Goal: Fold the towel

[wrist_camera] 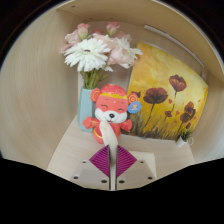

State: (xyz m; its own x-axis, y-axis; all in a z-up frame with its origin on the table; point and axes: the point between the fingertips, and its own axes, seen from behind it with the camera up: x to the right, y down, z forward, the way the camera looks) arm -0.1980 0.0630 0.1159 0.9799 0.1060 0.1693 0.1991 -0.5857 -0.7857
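My fingers (112, 160) are nearly closed, holding nothing. Just ahead: fox toy (112, 112) on the surface (60, 150). Behind it: flower vase (92, 75), poppy painting (168, 95). Towel not in view.

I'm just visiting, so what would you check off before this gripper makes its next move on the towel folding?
1. Towel in view: not ok. No towel shows anywhere.
2. Gripper free of load: ok. The fingers are shut, pads together, with nothing between them.
3. Path ahead clear: not ok. A plush fox sits just ahead of the fingers.
4. Fragile things out of the way: not ok. A flower vase stands behind the fox, beside a poppy painting.
5. Bare work surface: cannot tell. Only a little light tabletop shows.
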